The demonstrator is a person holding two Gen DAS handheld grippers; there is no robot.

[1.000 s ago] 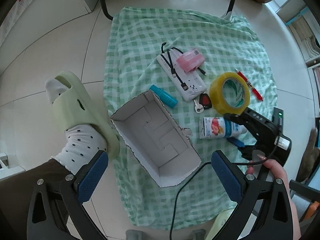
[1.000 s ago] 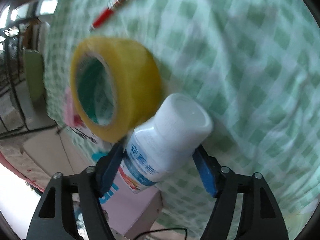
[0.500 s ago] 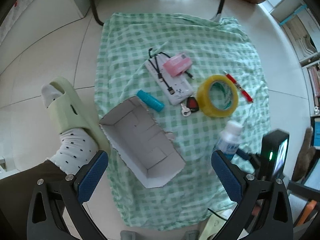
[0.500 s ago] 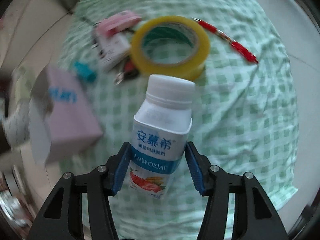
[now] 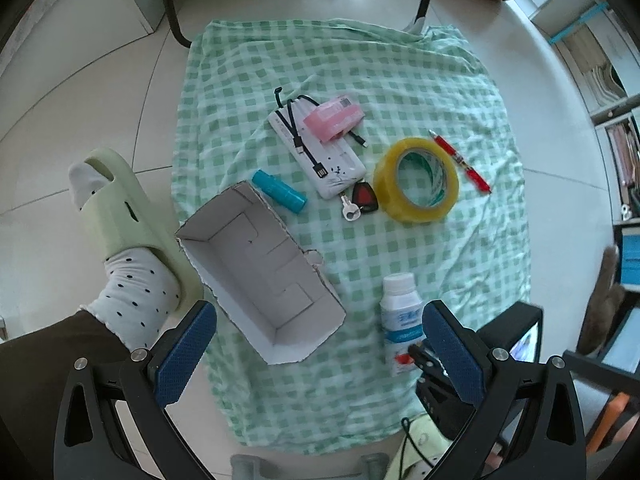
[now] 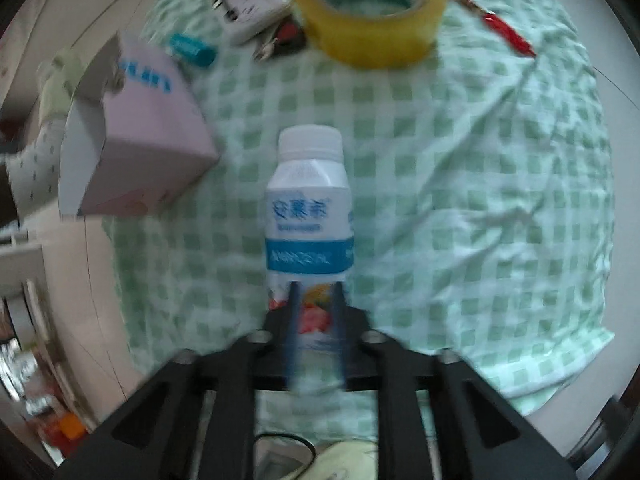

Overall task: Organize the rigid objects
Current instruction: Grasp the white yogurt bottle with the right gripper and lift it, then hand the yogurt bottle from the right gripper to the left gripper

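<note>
A white yogurt bottle with a blue label [image 5: 400, 316] [image 6: 308, 200] stands upright on the green checked cloth [image 5: 400, 80]. My right gripper [image 6: 316, 304] is shut on its lower part; the view is blurred. An open cardboard box [image 5: 260, 276] [image 6: 140, 132] lies to the bottle's left. My left gripper [image 5: 320, 348] is open and empty, held high above the near end of the cloth. Beyond lie a yellow tape roll [image 5: 416, 180] [image 6: 372, 12], a red pen [image 5: 460, 160], a key with red fob [image 5: 360, 200], a teal tube [image 5: 280, 192], a white power bank [image 5: 320, 156] and a pink packet [image 5: 334, 118].
A foot in a pale green slipper and dotted sock [image 5: 128, 240] stands left of the box. Black metal frame legs [image 5: 168, 8] rise at the far end of the cloth. Shelves with books [image 5: 616, 120] are at the right. White tiled floor surrounds the cloth.
The right gripper has lifted the bottle away from the tape roll, turned it upright and brought it to the near part of the cloth. The left gripper has risen.
</note>
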